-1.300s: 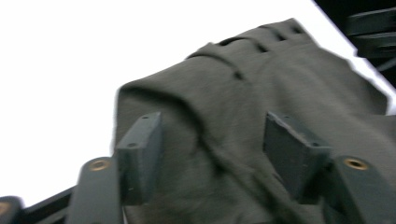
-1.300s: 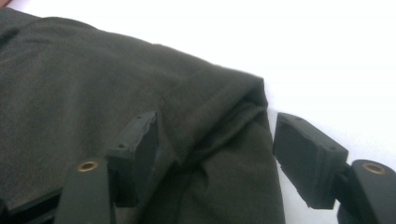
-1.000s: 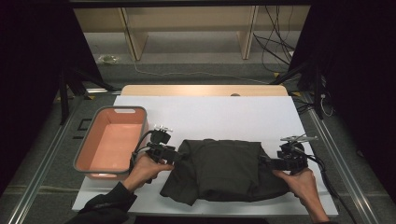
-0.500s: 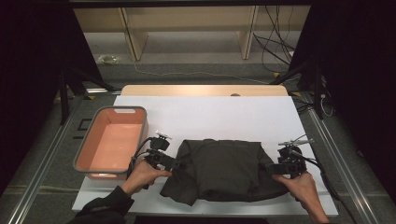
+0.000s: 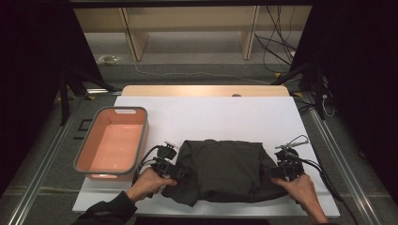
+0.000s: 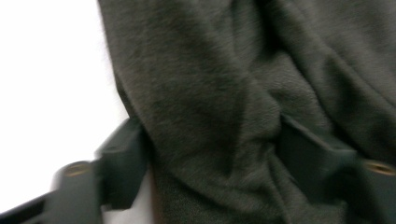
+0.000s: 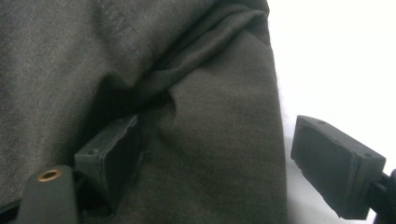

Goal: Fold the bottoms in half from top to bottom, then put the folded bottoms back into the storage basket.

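Observation:
A dark grey-green garment (image 5: 225, 168) lies loosely folded on the white tabletop (image 5: 211, 112), near the front edge. My left gripper (image 5: 180, 172) is at its left edge. In the left gripper view a bunched fold of the cloth (image 6: 210, 93) fills the gap of my left gripper (image 6: 210, 140); the jaws have just been closing and both press on it. My right gripper (image 5: 277, 171) is at the garment's right edge. Its jaws have been opening. In the right gripper view the cloth's edge (image 7: 187, 140) lies within my right gripper (image 7: 217, 135), against one jaw and clear of the other.
A salmon-pink bin (image 5: 112, 111) with a grey rim stands on the table to the left of the garment, close to my left hand. Bare white tabletop lies behind the garment. Cables trail on the floor beyond the table's far right.
My left hand has sunk toward the table at the garment's left edge, and its jaws have come in on the cloth. The right hand has hardly moved.

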Demonstrator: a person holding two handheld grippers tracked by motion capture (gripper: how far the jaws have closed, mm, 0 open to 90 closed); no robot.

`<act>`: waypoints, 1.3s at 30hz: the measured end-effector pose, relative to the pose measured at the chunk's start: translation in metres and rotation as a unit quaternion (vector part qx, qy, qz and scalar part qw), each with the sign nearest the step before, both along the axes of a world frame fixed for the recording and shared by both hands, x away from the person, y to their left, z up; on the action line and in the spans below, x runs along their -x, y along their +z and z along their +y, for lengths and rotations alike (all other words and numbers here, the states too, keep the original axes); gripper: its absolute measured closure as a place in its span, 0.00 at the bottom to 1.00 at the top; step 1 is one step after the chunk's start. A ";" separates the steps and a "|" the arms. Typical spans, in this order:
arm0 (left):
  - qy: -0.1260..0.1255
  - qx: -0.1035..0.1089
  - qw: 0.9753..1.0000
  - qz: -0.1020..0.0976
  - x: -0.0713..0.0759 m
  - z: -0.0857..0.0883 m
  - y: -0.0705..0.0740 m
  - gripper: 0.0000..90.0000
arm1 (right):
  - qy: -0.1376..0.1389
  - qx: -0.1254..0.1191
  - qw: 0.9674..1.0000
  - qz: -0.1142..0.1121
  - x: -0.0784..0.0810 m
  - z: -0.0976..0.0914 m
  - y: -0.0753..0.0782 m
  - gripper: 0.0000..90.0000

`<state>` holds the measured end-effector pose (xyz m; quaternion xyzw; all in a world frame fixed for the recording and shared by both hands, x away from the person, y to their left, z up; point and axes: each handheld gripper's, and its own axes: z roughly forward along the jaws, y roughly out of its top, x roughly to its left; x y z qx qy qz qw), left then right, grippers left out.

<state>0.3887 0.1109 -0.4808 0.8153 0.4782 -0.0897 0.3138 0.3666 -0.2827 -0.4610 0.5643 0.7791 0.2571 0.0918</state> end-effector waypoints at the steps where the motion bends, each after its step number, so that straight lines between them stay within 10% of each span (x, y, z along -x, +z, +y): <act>1: -0.002 -0.007 1.000 -0.011 0.001 -0.003 0.000 0.43 | 0.000 0.000 1.000 0.001 0.000 0.000 0.000 0.19; 15: 0.002 0.033 0.999 -0.005 0.003 -0.010 -0.002 0.90 | 0.006 0.010 1.000 0.016 -0.001 0.003 -0.006 0.19; 21: 0.010 0.050 0.999 0.005 0.003 -0.009 -0.003 0.91 | 0.014 0.020 0.999 0.028 -0.005 0.008 -0.010 0.21; 33: 0.006 0.052 0.999 0.003 0.002 -0.008 -0.002 0.87 | 0.040 0.001 0.999 0.032 0.002 0.018 -0.007 0.83; 39: 0.015 0.045 0.999 -0.001 0.000 -0.004 0.001 0.66 | 0.037 0.003 0.999 0.035 0.000 0.019 -0.006 0.67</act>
